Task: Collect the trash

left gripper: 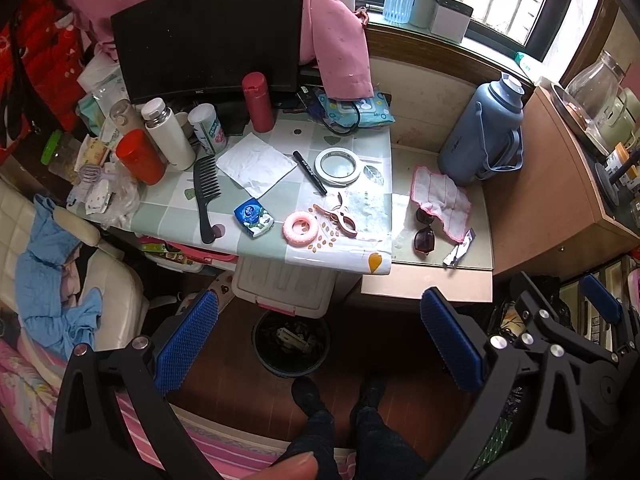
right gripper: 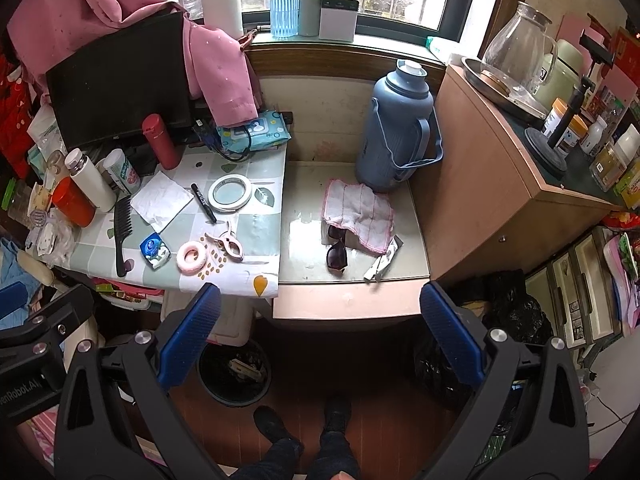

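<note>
Both the left gripper (left gripper: 320, 344) and right gripper (right gripper: 320, 332) hang wide and empty above the bin (right gripper: 235, 372); the crumpled wrapper (right gripper: 382, 266) lies lower centre-right of the counter (right gripper: 352, 300), long axis diagonal, nearer the right gripper.

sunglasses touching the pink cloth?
Touching. The right wrist view shows the pink cloth draped over the upper lens of the sunglasses; no gap shows between them.
</note>
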A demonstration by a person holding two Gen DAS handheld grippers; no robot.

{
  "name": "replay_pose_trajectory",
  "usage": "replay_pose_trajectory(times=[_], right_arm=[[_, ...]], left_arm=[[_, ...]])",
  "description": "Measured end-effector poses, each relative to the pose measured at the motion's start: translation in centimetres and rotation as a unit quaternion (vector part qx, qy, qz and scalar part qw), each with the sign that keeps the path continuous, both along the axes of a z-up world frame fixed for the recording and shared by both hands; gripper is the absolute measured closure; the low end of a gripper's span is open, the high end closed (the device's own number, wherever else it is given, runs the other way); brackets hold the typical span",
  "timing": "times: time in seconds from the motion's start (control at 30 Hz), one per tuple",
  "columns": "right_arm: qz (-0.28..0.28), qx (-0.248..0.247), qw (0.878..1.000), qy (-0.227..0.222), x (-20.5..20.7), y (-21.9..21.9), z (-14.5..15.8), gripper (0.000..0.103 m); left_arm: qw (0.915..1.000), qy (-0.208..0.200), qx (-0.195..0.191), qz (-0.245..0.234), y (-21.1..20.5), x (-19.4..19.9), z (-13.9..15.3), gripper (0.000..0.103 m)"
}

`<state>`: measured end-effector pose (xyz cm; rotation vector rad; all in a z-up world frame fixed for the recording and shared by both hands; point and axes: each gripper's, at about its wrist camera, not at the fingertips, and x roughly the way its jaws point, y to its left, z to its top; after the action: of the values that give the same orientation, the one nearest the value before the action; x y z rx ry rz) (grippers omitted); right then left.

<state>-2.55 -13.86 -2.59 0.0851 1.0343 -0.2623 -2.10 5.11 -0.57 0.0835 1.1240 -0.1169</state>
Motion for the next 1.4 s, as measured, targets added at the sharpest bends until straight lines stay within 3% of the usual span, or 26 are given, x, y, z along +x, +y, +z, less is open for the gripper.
replay_pose_trajectory(times=[0.23,0.47,0.7,0.83,0.9,1.0,1.1,1.4], right_arm=[[0.001,0.000,1.000,0.001,0.1,0.7,0.1,0.005],[0.015,-0.005,1.000,0.004,1.5,3.3,-0.3,0.005],[0.045,0.001,0.999,0.016,2.6,6.1,-2.2,0.005],[0.069,0.000,0.997,0.019,3.3,7.2,-3.1,0.005],[0.075,0.000,0.997,0.022,3.8,7.4,-3.7,0.005],[0.085,0.003,0.996,0.029,5.2,7.3,-4.7,0.005],[0.100,0.007,0.994,0.036,7.0,7.4,-5.5,0.005],[0.158,0.031,0.986,0.050,15.7,7.8,-8.9,0.005]], left_arm=[[1.0000,0.007,-0.007,0.002,0.5,0.3,-0.1,0.004],[0.9986,0.023,-0.049,-0.003,3.7,1.4,-1.1,0.004],[0.9970,0.000,-0.073,-0.027,6.5,1.7,-3.0,0.004],[0.9955,-0.013,-0.092,-0.018,8.4,2.5,-4.0,0.004],[0.9965,-0.011,-0.080,-0.021,8.5,3.1,-4.7,0.004],[0.9967,0.012,-0.076,-0.027,8.7,4.5,-6.1,0.004],[0.9961,0.027,-0.084,-0.003,9.9,6.4,-7.2,0.004],[0.9938,0.037,-0.083,0.063,10.8,13.2,-10.0,0.004]])
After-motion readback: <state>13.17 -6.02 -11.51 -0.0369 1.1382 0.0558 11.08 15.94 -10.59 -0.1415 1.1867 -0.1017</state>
